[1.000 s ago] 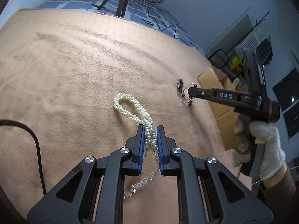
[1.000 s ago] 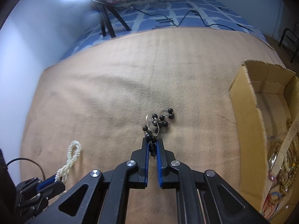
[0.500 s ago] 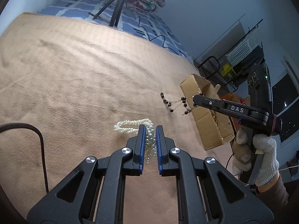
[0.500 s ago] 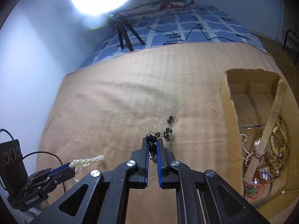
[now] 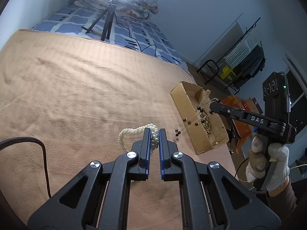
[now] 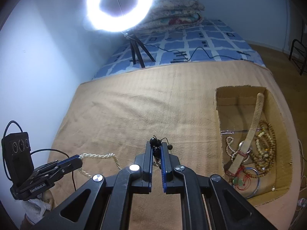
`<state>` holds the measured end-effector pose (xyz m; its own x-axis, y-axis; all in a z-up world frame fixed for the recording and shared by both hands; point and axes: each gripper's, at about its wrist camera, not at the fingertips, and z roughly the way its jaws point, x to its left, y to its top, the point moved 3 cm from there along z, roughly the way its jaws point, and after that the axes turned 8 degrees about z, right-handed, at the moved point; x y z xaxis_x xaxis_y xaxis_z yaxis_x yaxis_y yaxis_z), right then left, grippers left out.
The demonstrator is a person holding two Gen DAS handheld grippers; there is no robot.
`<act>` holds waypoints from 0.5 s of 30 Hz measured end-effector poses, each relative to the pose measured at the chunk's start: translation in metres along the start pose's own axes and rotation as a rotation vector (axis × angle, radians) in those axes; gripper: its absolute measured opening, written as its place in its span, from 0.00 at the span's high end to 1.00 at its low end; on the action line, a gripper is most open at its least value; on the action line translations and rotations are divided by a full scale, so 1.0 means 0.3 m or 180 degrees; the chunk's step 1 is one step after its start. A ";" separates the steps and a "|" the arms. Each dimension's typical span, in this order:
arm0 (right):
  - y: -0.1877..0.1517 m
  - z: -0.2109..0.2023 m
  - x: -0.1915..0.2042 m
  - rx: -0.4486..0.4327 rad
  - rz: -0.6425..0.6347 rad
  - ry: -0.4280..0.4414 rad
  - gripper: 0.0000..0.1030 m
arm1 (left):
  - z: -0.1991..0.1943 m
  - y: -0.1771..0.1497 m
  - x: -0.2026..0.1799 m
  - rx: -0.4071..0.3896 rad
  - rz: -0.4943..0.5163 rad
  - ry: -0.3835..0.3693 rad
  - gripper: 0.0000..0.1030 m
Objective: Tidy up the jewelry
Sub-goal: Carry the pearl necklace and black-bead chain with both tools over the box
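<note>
Left claw (image 5: 153, 134) clenches the white pearl strand (image 5: 132, 134); right claw (image 6: 155, 149) grips the black-bead wire piece (image 6: 156, 143), both above the tan blanket (image 5: 67, 95). Best carried level over the open cardboard box (image 6: 247, 95) before release.

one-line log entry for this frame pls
left gripper: shut on pearl necklace | right gripper: shut on black bead piece | both off tan blanket | cardboard box: open, jewelry inside

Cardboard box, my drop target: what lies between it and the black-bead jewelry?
Right wrist view: only bare tan blanket between black-bead jewelry and cardboard box.
</note>
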<state>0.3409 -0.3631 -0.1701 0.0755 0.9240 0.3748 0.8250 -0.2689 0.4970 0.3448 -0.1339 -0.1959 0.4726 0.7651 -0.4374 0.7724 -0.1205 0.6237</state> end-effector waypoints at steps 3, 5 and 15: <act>0.002 -0.043 0.009 -0.0045 -0.0036 0.0016 0.95 | -0.015 0.011 -0.021 -0.0017 0.0016 -0.0023 0.95; 0.006 -0.082 0.014 -0.0086 -0.0051 0.0037 0.95 | -0.034 0.027 -0.043 -0.0044 0.0053 -0.0042 0.95; 0.023 -0.256 0.014 -0.0331 -0.0117 0.0088 0.95 | -0.114 0.133 -0.214 -0.0224 0.0346 -0.0163 0.95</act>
<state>0.3039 -0.3819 -0.1052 0.0296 0.9264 0.3754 0.7644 -0.2630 0.5887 0.3307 -0.1663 -0.1208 0.5742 0.7164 -0.3962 0.6846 -0.1548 0.7123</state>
